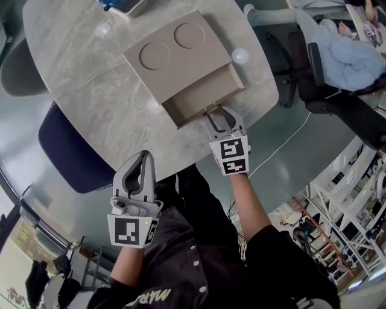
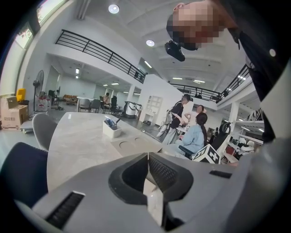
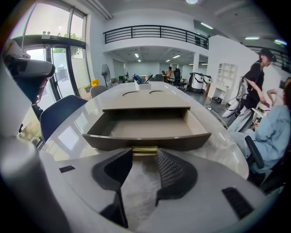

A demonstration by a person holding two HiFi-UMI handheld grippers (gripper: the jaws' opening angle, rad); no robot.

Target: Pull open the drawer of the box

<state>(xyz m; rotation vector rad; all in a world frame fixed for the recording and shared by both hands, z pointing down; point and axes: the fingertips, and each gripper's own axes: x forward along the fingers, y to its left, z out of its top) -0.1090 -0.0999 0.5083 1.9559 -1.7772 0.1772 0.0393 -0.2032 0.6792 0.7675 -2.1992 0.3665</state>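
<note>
A tan box (image 1: pixel 181 57) with two round recesses on top sits on the marble table (image 1: pixel 90 90). Its drawer (image 1: pixel 202 99) is pulled out toward me, and in the right gripper view the drawer (image 3: pixel 145 127) shows an empty inside. My right gripper (image 1: pixel 222 117) is at the drawer front, its tips closed on the ends of the small brass handle (image 3: pixel 144 149). My left gripper (image 1: pixel 143 158) hangs off the table's near edge above my lap, shut, with nothing in it. In its own view the left gripper (image 2: pixel 148 157) has its fingers meeting.
A white container (image 1: pixel 123 6) with blue items stands at the table's far edge behind the box. A white ball (image 1: pixel 240 56) lies right of the box. A dark blue chair (image 1: pixel 69 148) stands at the table's left. People sit at the far right (image 1: pixel 344 48).
</note>
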